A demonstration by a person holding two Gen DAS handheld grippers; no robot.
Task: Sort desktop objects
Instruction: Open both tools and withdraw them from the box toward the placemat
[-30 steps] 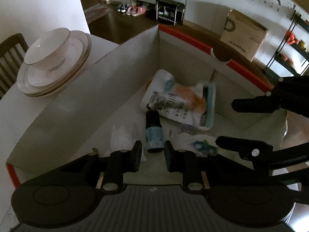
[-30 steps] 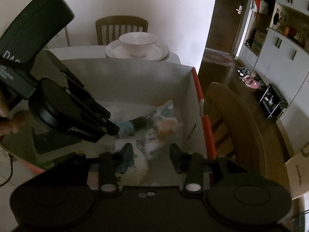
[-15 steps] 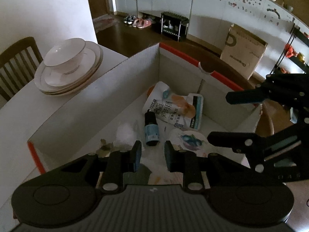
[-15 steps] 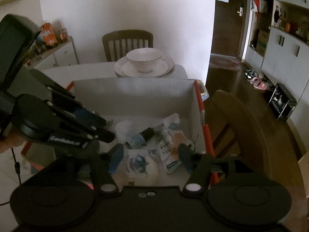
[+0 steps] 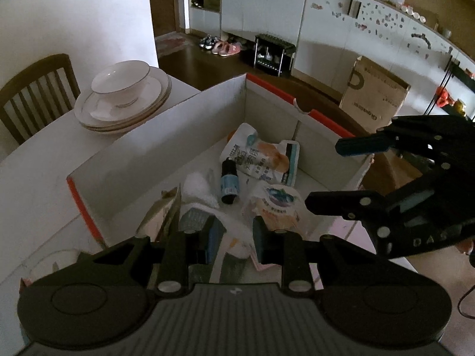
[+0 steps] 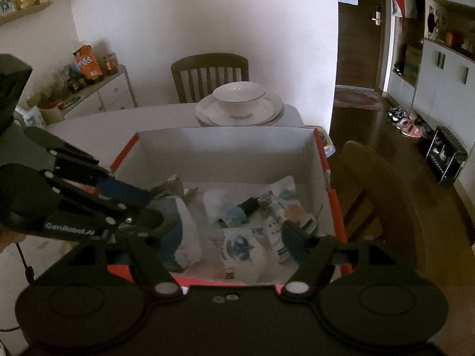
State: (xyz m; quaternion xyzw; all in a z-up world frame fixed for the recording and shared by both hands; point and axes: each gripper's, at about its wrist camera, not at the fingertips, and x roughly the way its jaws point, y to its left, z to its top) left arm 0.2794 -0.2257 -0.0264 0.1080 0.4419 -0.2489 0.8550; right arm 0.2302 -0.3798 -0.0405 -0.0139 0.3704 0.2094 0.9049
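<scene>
A white cardboard box with red edges [image 5: 166, 148] [image 6: 225, 145] holds a printed pouch [image 5: 255, 154] [image 6: 276, 207], a small dark bottle with a blue label [image 5: 228, 181] [image 6: 242, 210], a round white packet with blue print [image 5: 279, 201] [image 6: 240, 249] and a tissue wad [image 5: 197, 185]. My left gripper [image 5: 236, 238] [image 6: 154, 204] hovers over the box's near left side, shut, with nothing held. My right gripper [image 6: 231, 243] [image 5: 347, 175] hangs above the round packet. Its jaws are opening and nothing touches the pads.
A bowl on stacked plates [image 5: 124, 95] [image 6: 239, 103] stands on the white table behind the box. A wooden chair [image 6: 209, 74] is at the far side, and another chair back [image 6: 380, 184] is close by the box's right wall. A low cabinet [image 6: 98, 95] stands far left.
Both grippers have risen and drawn back from inside the box. The right jaws have spread wide, leaving the round packet lying in the box. The left jaws stayed shut.
</scene>
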